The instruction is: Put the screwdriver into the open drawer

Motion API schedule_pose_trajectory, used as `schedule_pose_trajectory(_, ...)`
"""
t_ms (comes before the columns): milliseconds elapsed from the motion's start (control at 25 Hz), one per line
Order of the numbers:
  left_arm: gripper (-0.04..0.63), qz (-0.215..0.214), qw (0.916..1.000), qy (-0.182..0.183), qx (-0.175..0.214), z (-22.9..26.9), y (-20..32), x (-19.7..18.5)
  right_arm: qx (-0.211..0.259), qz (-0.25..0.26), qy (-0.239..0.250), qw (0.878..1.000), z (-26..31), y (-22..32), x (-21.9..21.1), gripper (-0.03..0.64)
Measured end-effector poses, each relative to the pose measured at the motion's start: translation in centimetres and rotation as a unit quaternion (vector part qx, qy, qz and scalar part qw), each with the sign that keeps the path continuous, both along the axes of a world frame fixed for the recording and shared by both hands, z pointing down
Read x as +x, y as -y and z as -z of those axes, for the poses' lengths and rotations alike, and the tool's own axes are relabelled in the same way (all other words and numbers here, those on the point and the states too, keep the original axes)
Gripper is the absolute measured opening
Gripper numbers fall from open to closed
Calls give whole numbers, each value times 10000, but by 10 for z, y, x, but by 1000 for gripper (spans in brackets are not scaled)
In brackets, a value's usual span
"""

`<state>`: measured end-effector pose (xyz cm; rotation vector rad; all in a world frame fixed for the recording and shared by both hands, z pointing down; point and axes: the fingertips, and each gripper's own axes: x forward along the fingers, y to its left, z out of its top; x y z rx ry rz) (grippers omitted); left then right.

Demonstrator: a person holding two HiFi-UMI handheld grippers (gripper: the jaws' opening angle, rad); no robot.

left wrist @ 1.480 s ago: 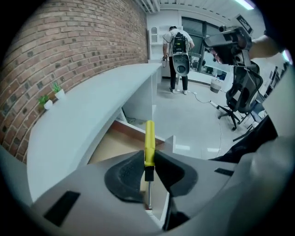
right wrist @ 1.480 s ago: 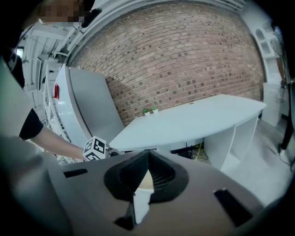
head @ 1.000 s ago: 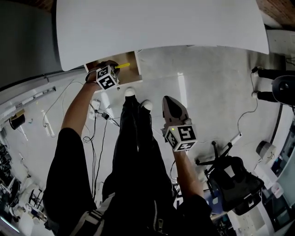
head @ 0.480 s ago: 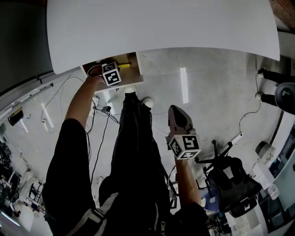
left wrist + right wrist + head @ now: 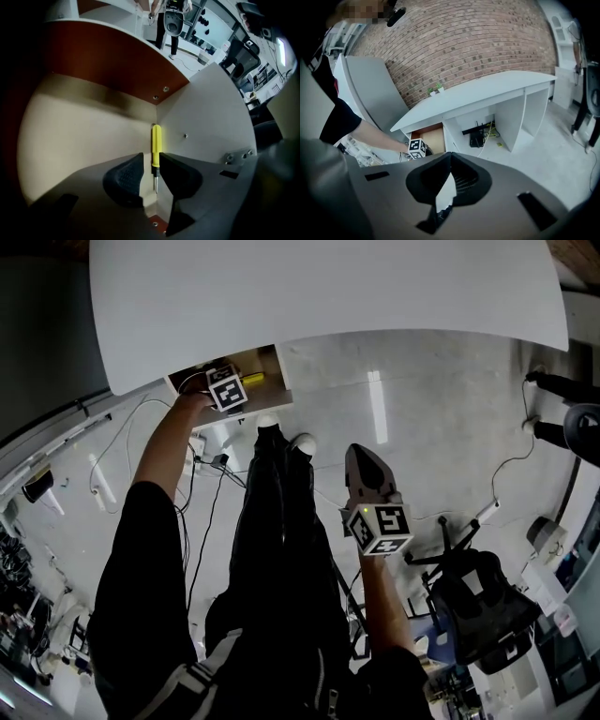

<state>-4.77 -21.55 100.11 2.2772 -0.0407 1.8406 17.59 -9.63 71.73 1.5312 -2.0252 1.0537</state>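
While reaching steeply down into the open drawer [image 5: 84,122], showing the left gripper [image 5: 151,155] with jaws standing only narrowly apart, having just been opening. Lying in that slim gap but not being squeezed by either pad: the screwdriver [image 5: 156,140], resting on the drawer bottom, running just beside the white side wall toward the far corner, yellow handle pointing away from the gripper, thin metal shaft trailing back between the pads. Sitting pulled out under the near edge of the white desk [image 5: 328,296], at the left of the head view, with the left arm stretching out to it. Hanging well apart on the other side, over the pale floor [image 5: 441,418] and just beside the person's dark trousers [image 5: 281,521]: the right gripper [image 5: 449,154], tips meeting, gripping nothing, angling downward and facing the desk and its drawer.
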Motion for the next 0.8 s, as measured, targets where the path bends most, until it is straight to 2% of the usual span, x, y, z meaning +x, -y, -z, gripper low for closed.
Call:
schedule_pose_trajectory(160, 112, 691, 9965, -372, 280, 35, 13, 3, 175, 83, -2, 9998, 16, 7, -9, 5)
schedule_pose_trajectory(240, 112, 1187, 9900, -670, 355, 63, 18, 1, 313, 90, 19, 9995, 29, 13, -15, 5)
schedule_pose_trajectory(320, 106, 1680, 9799, -971, 469, 94, 18, -3, 410, 130, 16, 9991, 45, 16, -20, 5)
schedule_pose_trajectory(440, 66, 2290, 9611, -1385, 682, 144, 13, -7, 541, 251, -17, 9982, 69, 17, -25, 5)
schedule_pose_trajectory(600, 41, 2823, 9361, -1846, 995, 215, 10, -16, 776, 466, -74, 9959, 101, 29, -30, 5)
schedule_pose_trajectory(680, 40, 3129, 9197, -2031, 1227, 250, 15, -21, 910, 545, -99, 9943, 116, 38, -29, 5)
schedule_pose_trajectory(800, 40, 3584, 8906, -2317, 1571, 302, 19, -22, 1085, 623, -158, 9920, 139, 48, -27, 5)
